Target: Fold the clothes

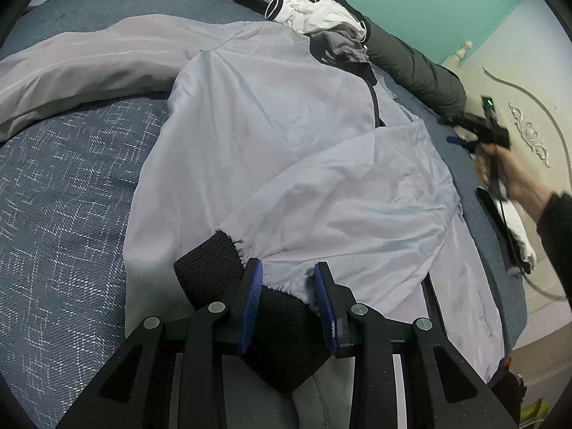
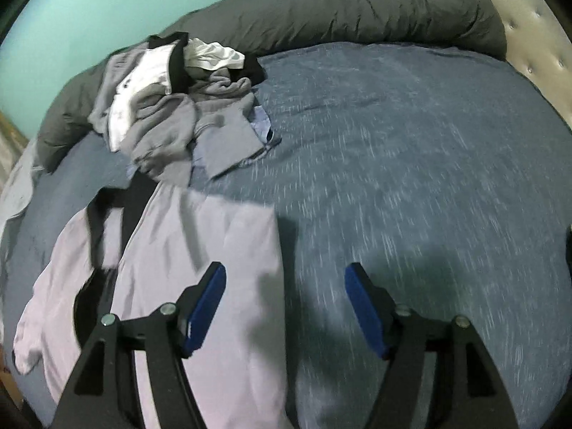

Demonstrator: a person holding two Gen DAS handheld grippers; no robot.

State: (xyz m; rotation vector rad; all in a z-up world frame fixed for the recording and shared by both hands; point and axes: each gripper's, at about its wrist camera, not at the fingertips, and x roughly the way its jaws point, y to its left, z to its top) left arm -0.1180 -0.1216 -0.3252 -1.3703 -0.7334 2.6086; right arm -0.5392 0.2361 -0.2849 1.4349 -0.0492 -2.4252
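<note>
While the left gripper [image 1: 287, 279] pinches the black cuff [image 1: 228, 271] low in frame, the sleeve may slip; the right gripper [image 2: 286, 307] hangs wide, empty.

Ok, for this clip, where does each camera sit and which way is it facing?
Left wrist: on the left gripper, looking across the bed; its fingers straddle the jacket cuff; the right hand shows.
Right wrist: on the right gripper, open over the bedspread, facing the rolled duvet.
Shared: jacket, clothes pile, duvet.
</note>
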